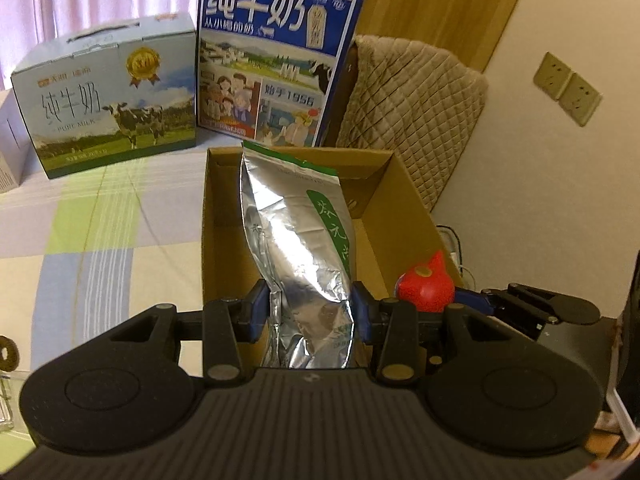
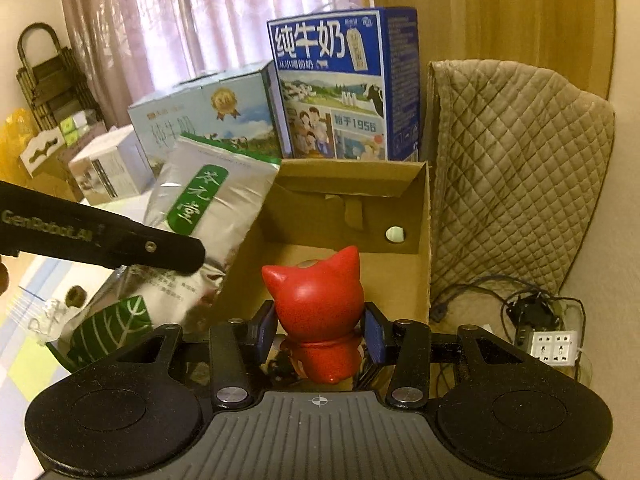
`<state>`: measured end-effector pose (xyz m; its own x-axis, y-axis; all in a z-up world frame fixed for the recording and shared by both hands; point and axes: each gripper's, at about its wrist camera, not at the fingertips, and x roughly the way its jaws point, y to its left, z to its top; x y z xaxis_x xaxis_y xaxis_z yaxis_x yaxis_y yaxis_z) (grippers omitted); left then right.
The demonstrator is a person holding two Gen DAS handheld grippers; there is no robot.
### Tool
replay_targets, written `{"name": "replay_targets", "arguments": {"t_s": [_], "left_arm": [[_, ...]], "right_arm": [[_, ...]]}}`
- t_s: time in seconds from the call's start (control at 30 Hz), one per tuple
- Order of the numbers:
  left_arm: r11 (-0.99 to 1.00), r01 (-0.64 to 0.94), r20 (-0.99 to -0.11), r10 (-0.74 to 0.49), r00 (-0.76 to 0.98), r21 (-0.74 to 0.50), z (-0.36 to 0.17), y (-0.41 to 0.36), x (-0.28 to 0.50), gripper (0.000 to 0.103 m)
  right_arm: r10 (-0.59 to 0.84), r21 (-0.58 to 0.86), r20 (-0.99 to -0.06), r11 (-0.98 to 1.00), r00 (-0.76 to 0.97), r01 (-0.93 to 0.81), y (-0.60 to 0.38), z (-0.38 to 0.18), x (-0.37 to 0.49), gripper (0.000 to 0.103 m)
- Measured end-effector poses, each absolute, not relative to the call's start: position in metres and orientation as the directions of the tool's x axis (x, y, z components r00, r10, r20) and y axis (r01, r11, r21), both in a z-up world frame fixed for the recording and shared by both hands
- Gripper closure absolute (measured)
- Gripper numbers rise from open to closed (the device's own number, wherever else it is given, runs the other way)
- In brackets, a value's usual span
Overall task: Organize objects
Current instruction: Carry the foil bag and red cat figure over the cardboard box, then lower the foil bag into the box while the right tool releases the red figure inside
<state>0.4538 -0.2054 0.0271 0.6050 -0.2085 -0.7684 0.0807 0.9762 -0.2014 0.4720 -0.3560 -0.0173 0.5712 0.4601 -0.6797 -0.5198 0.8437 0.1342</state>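
Observation:
My left gripper (image 1: 310,312) is shut on a silver foil pouch (image 1: 298,240) with a green label, held upright over the near wall of an open cardboard box (image 1: 404,184). The same silver pouch (image 2: 208,208) leans over the cardboard box (image 2: 420,216) at its left side in the right wrist view, where the left gripper's black arm (image 2: 100,236) crosses in front. My right gripper (image 2: 320,334) is shut on a red figurine (image 2: 320,300) with pointed ears, just before the box's near edge. That red figurine (image 1: 426,284) shows at the box's right corner in the left wrist view.
Two milk cartons stand behind the box: a pale blue one (image 1: 108,96) and a taller dark blue one (image 1: 276,64). A quilted beige cover (image 2: 516,176) drapes to the right. Cables and a power strip (image 2: 554,346) lie on the floor at right. A checked cloth (image 1: 100,232) covers the surface.

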Motion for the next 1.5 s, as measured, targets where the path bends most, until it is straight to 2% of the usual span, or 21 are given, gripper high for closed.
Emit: {"name": "replay_targets", "arguments": {"t_s": [0.57,0.73,1.17,1.5], "left_arm": [[0.972,-0.001,-0.823,-0.198,0.532,-0.235,-0.013,-0.213,0.512,0.064],[0.979,0.018,-0.823,-0.181,0.538,-0.204,-0.015,-0.214,0.517,0.057],[0.984,0.048,-0.827,-0.169,0.535,-0.170,-0.019,-0.213,0.518,0.055],[0.990,0.065,-0.816,-0.138,0.561,-0.122,-0.018,-0.212,0.517,0.044]], "right_arm": [[0.421,0.084,-0.720,0.842,0.551,-0.533,-0.350,-0.032,0.513,0.061],[0.420,0.081,-0.724,0.839,0.547,-0.538,-0.348,-0.033,0.515,0.061],[0.409,0.067,-0.734,0.838,0.542,-0.542,-0.342,-0.036,0.518,0.061],[0.389,0.035,-0.723,0.846,0.570,-0.533,-0.337,-0.039,0.522,0.061]]}}
